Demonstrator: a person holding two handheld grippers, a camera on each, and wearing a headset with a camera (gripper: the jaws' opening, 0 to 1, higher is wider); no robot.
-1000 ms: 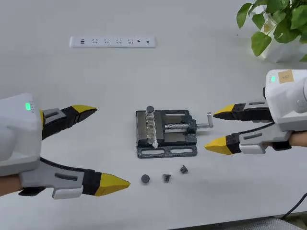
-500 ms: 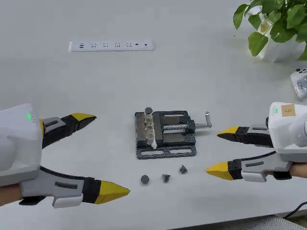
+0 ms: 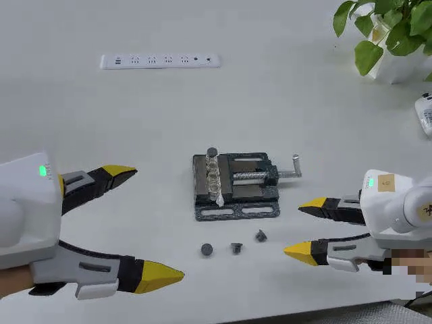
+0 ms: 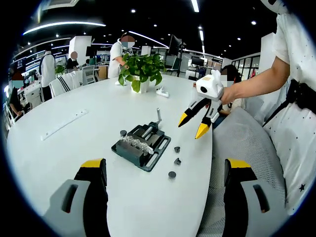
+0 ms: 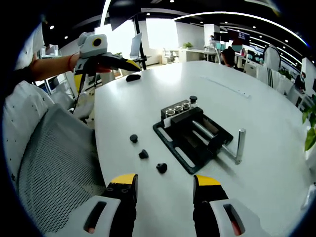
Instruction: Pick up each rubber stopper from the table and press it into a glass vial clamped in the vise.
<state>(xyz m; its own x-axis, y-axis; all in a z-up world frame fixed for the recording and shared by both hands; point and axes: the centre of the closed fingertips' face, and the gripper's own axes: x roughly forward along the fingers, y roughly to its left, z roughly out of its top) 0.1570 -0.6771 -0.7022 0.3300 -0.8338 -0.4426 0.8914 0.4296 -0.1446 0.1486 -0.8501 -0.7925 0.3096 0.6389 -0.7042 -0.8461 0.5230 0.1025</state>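
- Rubber stoppers (image 3: 235, 248): three dark stoppers lie loose in a short row on the white table (image 3: 135, 121). They are ahead of the right gripper's jaws and apart from them, and the nearest one is in line with the gap between those jaws.
- Fourth stopper (image 3: 212, 152): sits on top of the vial at the end of the row farther from both pairs of jaws.
- Glass vials (image 3: 215, 179): stand upright in a row, clamped in the vise (image 3: 253, 192). In the right gripper view the other vials' mouths are open.
- Vise: seen along the right jaws, it stands on the table just beyond the loose stoppers. Its screw handle (image 3: 295, 165) points toward the right gripper's side.
- Right gripper (image 3: 293, 229): jaws parted with nothing between them, tips near the stopper row but not touching it.
- Left gripper (image 3: 158, 223): jaws spread wide and empty, well apart from the vise. The stoppers and vise lie well ahead, between the lines of its two jaws.
- Power strip (image 3: 160, 61) and potted plant (image 3: 391, 34): on the table far beyond both pairs of jaws.
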